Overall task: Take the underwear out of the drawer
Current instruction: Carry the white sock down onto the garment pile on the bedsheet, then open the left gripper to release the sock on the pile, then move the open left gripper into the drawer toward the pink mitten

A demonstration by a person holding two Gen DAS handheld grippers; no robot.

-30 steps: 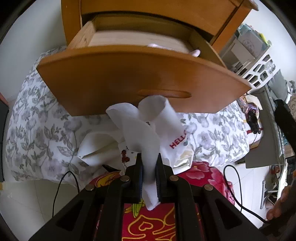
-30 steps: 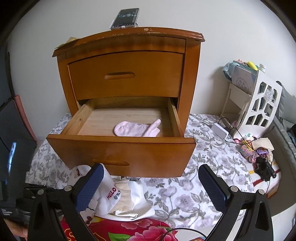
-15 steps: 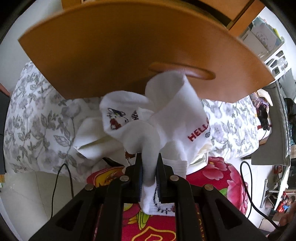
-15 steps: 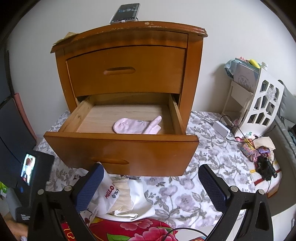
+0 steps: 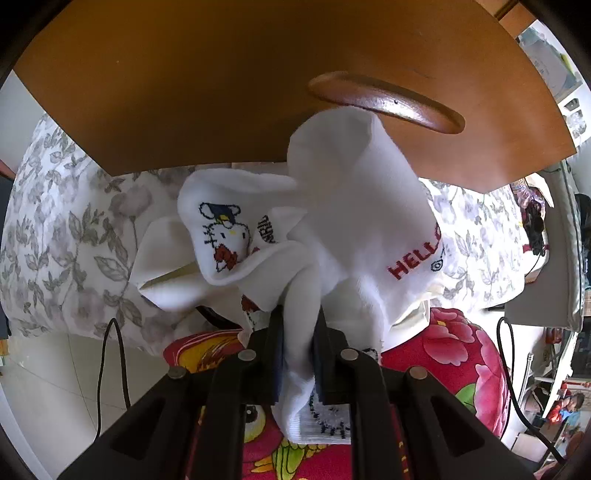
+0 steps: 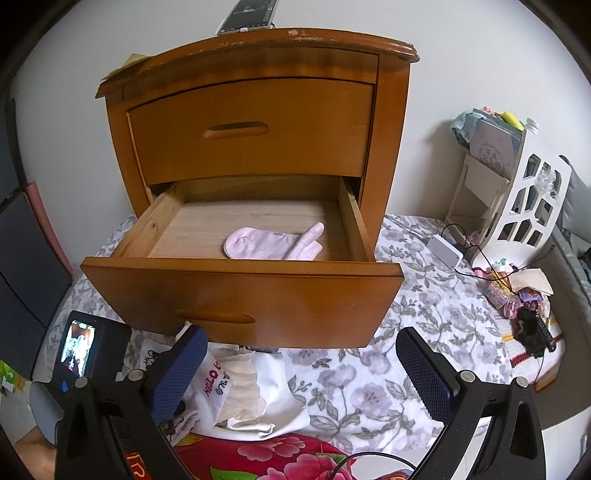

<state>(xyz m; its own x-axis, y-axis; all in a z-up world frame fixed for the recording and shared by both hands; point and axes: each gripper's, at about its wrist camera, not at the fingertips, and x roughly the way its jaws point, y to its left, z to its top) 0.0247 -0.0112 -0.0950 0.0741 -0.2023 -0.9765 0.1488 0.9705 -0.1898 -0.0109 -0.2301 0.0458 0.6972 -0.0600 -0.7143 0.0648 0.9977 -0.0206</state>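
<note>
White garment pinched in left claw below drawer front; right claw held spread; pink garment left inside drawer.

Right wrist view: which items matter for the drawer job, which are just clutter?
Job:
- open lower drawer
- pink garment lying in it
- white printed garment, clamped in left gripper
- white pile below the drawer
- right gripper, open, empty

Clutter:
- phone on the nightstand
- white rack
- white adapter
</note>
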